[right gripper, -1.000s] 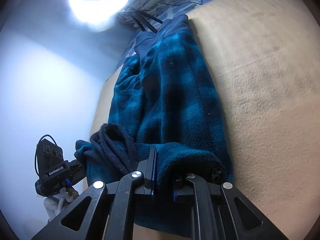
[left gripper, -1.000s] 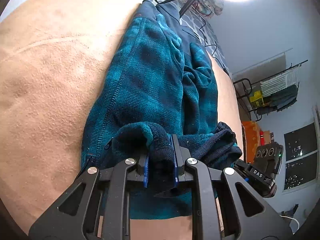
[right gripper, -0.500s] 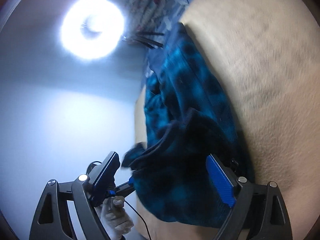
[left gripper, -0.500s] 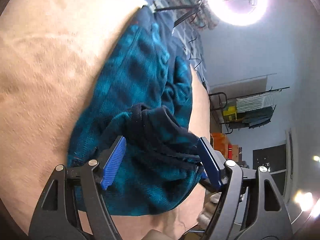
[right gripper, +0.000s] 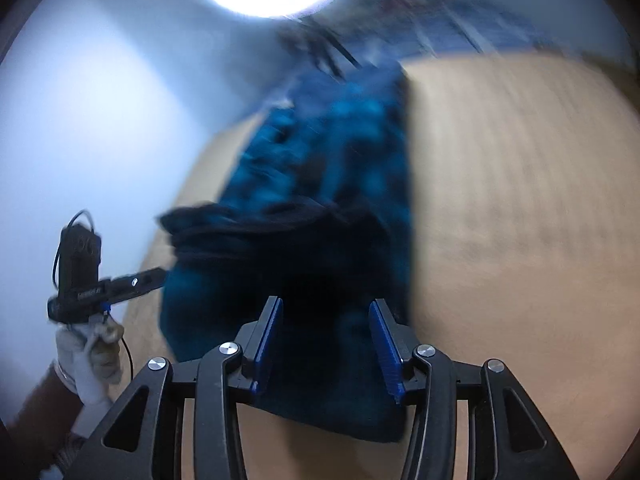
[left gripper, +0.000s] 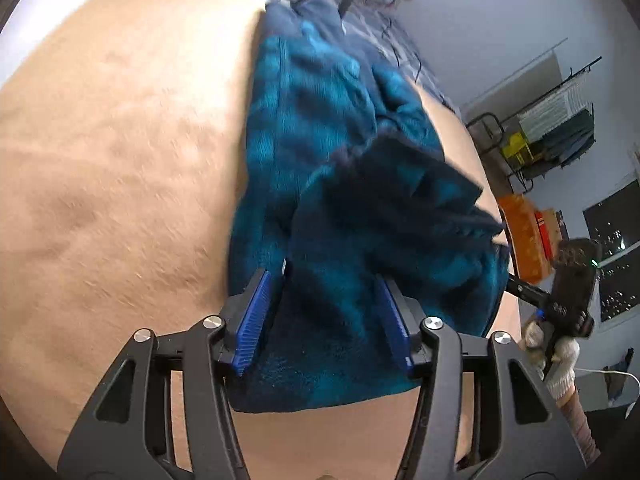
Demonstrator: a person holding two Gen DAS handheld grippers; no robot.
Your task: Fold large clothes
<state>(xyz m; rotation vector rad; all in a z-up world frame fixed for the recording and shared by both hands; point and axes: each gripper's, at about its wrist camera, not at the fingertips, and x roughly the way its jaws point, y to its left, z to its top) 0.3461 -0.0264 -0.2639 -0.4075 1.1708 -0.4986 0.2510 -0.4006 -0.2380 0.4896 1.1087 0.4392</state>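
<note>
Two grippers: your left gripper (left gripper: 326, 316) and right gripper (right gripper: 326, 344) both sit over the near hem, jaws closing, fleece between the pads but not yet pinched.
Garment: the blue fleece garment (left gripper: 320, 152) lies lengthwise on the tan surface (left gripper: 112, 168), its near end bunched and doubled over.
Grip advice: let both pairs of pads bite the same layers, close to the hem corners.
Fold advice: lift evenly, so the bunch flattens.
Risk: the right view is blurred; steady yourself first.

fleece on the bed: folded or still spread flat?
Folded. The blue fleece lies as a narrow strip on the tan bedcover, and its near end is doubled back on top in a dark, bunched layer.
</note>
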